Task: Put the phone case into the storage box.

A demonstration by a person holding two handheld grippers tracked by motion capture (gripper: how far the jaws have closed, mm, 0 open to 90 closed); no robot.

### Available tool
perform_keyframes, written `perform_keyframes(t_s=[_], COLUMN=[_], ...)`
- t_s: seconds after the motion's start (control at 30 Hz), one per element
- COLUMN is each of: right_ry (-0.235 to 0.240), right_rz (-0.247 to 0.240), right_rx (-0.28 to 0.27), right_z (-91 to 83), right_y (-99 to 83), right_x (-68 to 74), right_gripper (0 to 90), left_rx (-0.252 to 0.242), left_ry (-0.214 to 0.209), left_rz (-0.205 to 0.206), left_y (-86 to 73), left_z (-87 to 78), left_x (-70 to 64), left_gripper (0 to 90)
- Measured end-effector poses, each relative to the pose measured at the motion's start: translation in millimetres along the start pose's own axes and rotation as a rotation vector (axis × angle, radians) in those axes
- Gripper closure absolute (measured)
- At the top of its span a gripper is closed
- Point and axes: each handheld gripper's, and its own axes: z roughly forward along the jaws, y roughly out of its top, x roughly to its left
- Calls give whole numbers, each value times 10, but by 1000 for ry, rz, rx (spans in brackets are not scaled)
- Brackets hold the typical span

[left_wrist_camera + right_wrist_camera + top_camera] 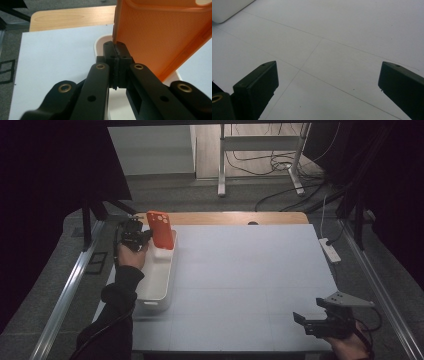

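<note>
An orange phone case [160, 229] is held upright over the far end of a white tray [159, 282] at the table's left side. My left gripper [148, 235] is shut on the case's edge. In the left gripper view the jaws pinch the lower corner of the case [160, 37], whose textured inner face is toward the camera, above the tray rim [100, 41]. My right gripper [301, 322] rests near the table's front right corner, open, with nothing between its fingers [259, 82]; below it is bare white tabletop.
The white table surface [250, 270] has a wooden strip along its far edge [235, 217]. A white power strip [330, 249] lies off the right edge. A corner of the tray [227, 10] appears at the top left of the right gripper view.
</note>
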Motion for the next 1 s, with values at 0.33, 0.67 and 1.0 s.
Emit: perform_keyframes(t_s=[0.33, 0.67, 1.0], right_ry=[5, 8, 8], right_rz=[4, 3, 4], right_rx=[0, 3, 1], right_z=[0, 1, -1], right_y=[-1, -1, -1], right_x=[-7, -6, -5], right_gripper=[36, 38, 38], left_rx=[45, 84, 66], left_ry=[23, 36, -12], left_rz=[-7, -7, 13], left_y=[0, 32, 43], left_z=[162, 230, 235], left_x=[-2, -2, 13], left_gripper=[894, 892, 723])
